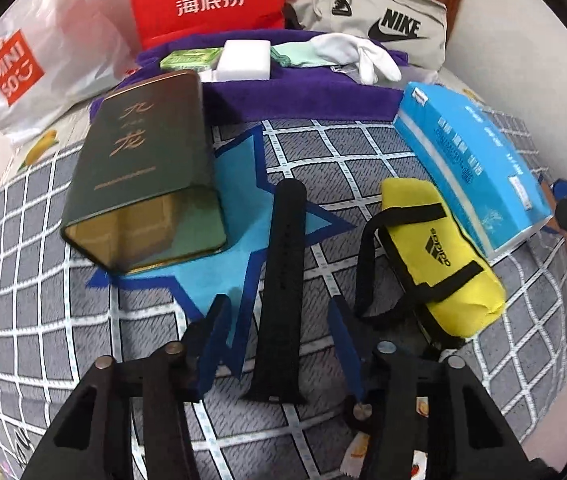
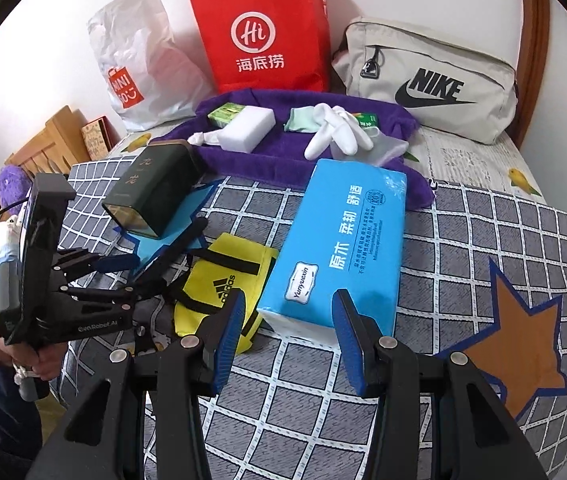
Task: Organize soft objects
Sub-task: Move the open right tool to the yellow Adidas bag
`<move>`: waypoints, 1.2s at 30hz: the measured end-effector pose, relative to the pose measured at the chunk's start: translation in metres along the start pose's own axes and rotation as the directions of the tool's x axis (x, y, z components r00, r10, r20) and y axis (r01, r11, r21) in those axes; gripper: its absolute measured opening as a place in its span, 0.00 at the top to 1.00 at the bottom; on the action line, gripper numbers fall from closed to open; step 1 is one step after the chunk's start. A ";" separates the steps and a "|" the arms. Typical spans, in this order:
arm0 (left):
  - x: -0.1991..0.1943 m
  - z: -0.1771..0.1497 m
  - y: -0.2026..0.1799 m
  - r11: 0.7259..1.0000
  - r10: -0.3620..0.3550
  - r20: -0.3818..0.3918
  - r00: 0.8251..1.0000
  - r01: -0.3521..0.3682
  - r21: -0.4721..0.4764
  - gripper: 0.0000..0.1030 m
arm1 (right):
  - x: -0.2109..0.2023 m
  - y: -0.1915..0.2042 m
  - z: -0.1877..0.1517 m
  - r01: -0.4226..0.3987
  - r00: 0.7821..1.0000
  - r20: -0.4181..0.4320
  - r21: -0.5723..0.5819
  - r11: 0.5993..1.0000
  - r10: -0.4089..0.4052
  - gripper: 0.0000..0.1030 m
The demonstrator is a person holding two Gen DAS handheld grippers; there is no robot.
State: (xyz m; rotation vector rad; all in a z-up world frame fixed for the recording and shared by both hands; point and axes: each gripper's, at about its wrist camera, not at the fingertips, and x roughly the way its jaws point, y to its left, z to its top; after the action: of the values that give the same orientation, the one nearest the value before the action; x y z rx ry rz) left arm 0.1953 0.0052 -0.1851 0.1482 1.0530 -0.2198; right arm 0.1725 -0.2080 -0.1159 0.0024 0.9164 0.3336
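My left gripper (image 1: 279, 344) stands partly open astride the black strap (image 1: 283, 280), pads clear of it. My right gripper (image 2: 287, 336) is partly open, empty, tissue pack (image 2: 339, 248) at twelve o'clock.

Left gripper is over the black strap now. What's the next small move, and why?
Probably ease the left gripper a little lower and close on the black strap. The strap lies flat between the open jaws, pads not yet touching it, with the yellow pouch close beside, so a straight, narrow descent looks safest.
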 end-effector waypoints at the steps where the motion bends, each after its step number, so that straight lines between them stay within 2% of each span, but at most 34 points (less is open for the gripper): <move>1: 0.002 0.001 -0.002 1.000 0.004 0.001 1.000 -0.004 0.008 0.56 | 0.001 0.000 0.001 0.000 1.000 0.001 0.001 1.000 0.000 0.56; 3: 0.002 0.001 -0.002 1.000 0.007 0.002 1.000 -0.007 0.020 0.60 | 0.002 0.000 0.003 -0.002 1.000 0.001 0.001 1.000 0.002 0.56; 5: 0.001 0.002 0.000 1.000 -0.003 0.004 1.000 0.003 0.011 0.70 | 0.003 0.002 0.004 -0.002 1.000 -0.002 -0.004 1.000 0.002 0.56; 8: -0.001 -0.001 0.007 1.000 -0.018 0.004 1.000 0.018 -0.007 0.77 | 0.006 0.003 0.003 0.003 1.000 -0.012 -0.010 1.000 -0.003 0.56; 13: -0.009 -0.015 0.017 0.997 -0.070 0.003 0.998 0.070 -0.036 0.78 | 0.009 0.002 0.001 -0.004 1.000 -0.014 0.000 1.000 0.004 0.56; 18: -0.008 -0.015 0.024 0.992 -0.108 0.004 0.994 0.108 -0.068 0.78 | 0.012 0.002 -0.001 -0.012 1.000 -0.024 -0.003 1.000 0.012 0.56; 22: -0.003 -0.004 0.019 0.994 -0.099 0.003 0.995 0.099 -0.051 0.70 | 0.012 0.000 -0.003 -0.024 0.999 -0.023 0.005 1.000 0.025 0.56; 25: 0.003 0.004 0.008 0.998 -0.059 0.004 0.998 0.059 -0.006 0.70 | 0.012 -0.002 -0.005 -0.032 0.999 -0.020 0.014 0.999 0.032 0.56; 28: 0.005 0.008 0.003 0.999 -0.028 0.010 1.000 0.028 0.018 0.80 | 0.013 -0.004 -0.006 -0.040 0.999 -0.017 0.018 0.999 0.041 0.56; 36: -0.004 -0.005 0.017 0.996 -0.087 0.002 0.996 0.087 -0.018 0.80 | 0.012 -0.005 -0.007 -0.054 0.999 -0.009 0.018 0.998 0.054 0.56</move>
State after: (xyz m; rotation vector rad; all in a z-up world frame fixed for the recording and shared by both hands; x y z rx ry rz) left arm 0.1938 0.0233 -0.1837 0.0860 1.0614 -0.2888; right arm 0.1754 -0.2106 -0.1299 0.0414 0.9299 0.3759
